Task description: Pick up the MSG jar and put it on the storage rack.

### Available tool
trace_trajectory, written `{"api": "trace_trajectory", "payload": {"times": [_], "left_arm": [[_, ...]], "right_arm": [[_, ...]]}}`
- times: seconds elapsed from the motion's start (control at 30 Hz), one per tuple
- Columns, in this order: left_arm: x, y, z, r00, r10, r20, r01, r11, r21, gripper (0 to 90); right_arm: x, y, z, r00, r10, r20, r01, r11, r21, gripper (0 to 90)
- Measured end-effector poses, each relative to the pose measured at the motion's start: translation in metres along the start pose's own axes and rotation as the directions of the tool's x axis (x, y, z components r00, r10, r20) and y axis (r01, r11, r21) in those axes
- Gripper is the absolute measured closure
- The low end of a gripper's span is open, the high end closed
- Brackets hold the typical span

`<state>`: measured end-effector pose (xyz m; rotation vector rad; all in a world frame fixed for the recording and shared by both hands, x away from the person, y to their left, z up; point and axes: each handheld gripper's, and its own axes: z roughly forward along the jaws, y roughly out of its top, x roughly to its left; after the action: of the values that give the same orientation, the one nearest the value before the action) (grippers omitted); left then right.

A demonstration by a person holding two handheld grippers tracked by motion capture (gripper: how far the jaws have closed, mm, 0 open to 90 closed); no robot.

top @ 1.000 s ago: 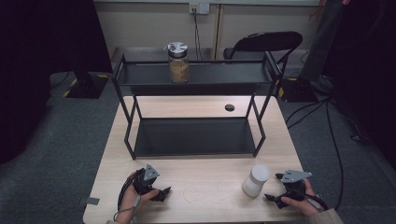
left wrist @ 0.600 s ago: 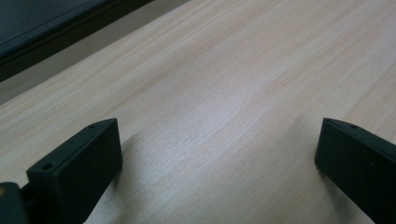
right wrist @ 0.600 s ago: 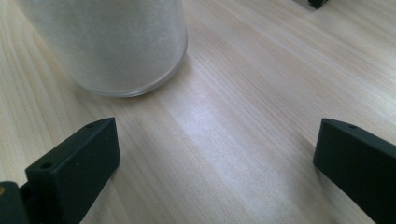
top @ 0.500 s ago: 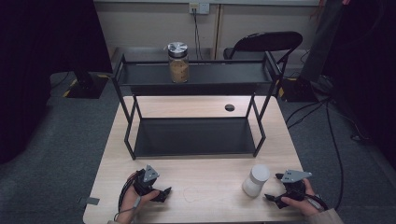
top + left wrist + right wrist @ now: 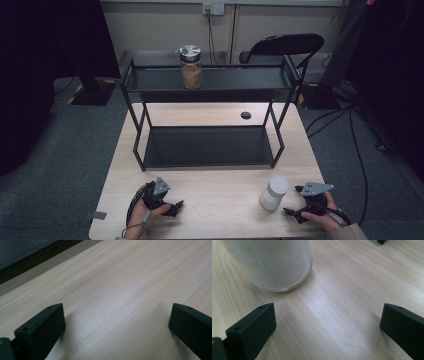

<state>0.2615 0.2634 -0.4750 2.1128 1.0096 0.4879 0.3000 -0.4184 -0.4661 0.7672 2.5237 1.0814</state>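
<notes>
A white frosted cylindrical jar (image 5: 274, 193) stands upright on the pale wooden counter (image 5: 220, 212), near its front edge, just beside the right claw (image 5: 291, 201). In the right gripper view that claw's jaws stand wide apart with bare wood between them, the jar (image 5: 268, 263) ahead and off to one side, not touching. The left claw (image 5: 177, 206) rests low on the counter well apart from the jar, its jaws also wide apart and having just been opening, over bare wood (image 5: 117, 305). Behind stands a black two-tier metal shelf rack (image 5: 207, 145); a clear glass jar with a silver lid and brown contents (image 5: 191, 66) sits on its top tier. A small dark round hole (image 5: 245, 115) marks the counter. No writing can be read.
</notes>
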Motion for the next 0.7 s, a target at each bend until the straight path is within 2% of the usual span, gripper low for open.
{"api": "trace_trajectory", "payload": {"times": [0.7], "left_arm": [[-0.0001,-0.0001,0.0,1.0,0.0,0.0,0.0,1.0,0.0,0.0]], "right_arm": [[-0.0021,0.0015,-0.0006,0.9999,-0.001,-0.015,0.001,1.0,0.004,0.0]]}}
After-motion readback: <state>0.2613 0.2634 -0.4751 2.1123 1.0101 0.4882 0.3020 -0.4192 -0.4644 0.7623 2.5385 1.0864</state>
